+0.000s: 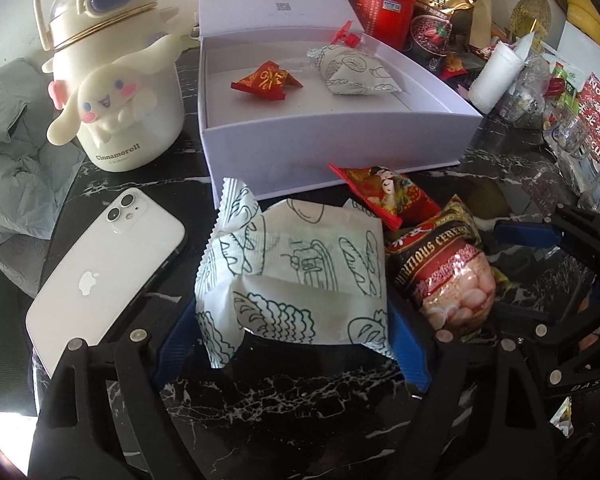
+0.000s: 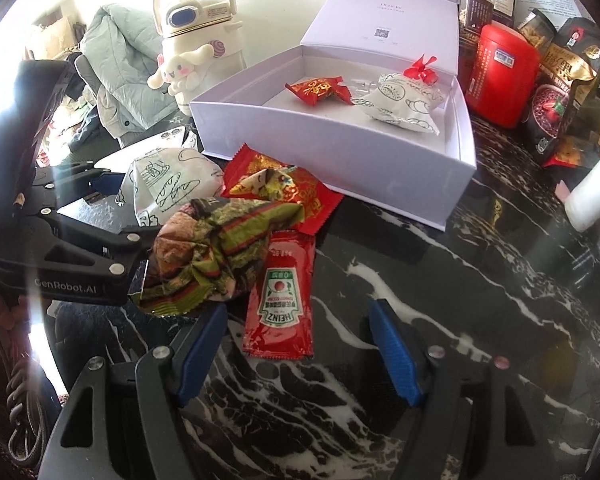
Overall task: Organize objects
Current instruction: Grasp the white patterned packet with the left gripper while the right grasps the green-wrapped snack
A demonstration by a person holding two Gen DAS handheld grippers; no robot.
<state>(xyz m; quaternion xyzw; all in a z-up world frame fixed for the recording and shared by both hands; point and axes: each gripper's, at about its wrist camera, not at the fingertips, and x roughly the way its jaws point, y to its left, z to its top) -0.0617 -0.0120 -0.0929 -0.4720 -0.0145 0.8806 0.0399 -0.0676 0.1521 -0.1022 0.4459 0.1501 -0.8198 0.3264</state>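
The left tool (image 1: 296,332) has its blue pads either side of a white snack packet printed with green bread drawings (image 1: 296,276), and the pads look to be pressing its two ends, so I'd call it grasped, though lightly. The packet sits on the dark marbled tabletop (image 1: 280,396) just in front of the white box (image 1: 340,144), which stands open toward the far edge with its lid up. The right tool (image 2: 296,344) is spread and empty, a ketchup sachet (image 2: 280,300) lying just ahead of its pads.

To do this step well, I'd squeeze the packet only enough that it doesn't slip, since the wrapper is puffy and will crumple. Lift it straight up clear of the cereal packet (image 1: 444,272) touching its side, carry it over the box's near wall and set it down on the bare floor of the box, beside the red sweet (image 1: 266,80) and the other bread-print packet (image 1: 352,70) already inside.

The white phone (image 1: 104,276) lies just beside the left tool, toward the tabletop's left edge, so keep the swing away from it. Where the pads meet the wrapper is partly covered by its frilled ends. A red packet (image 1: 384,192) is half buried under the others, and the clutter at the far right corner is too jumbled to sort out.
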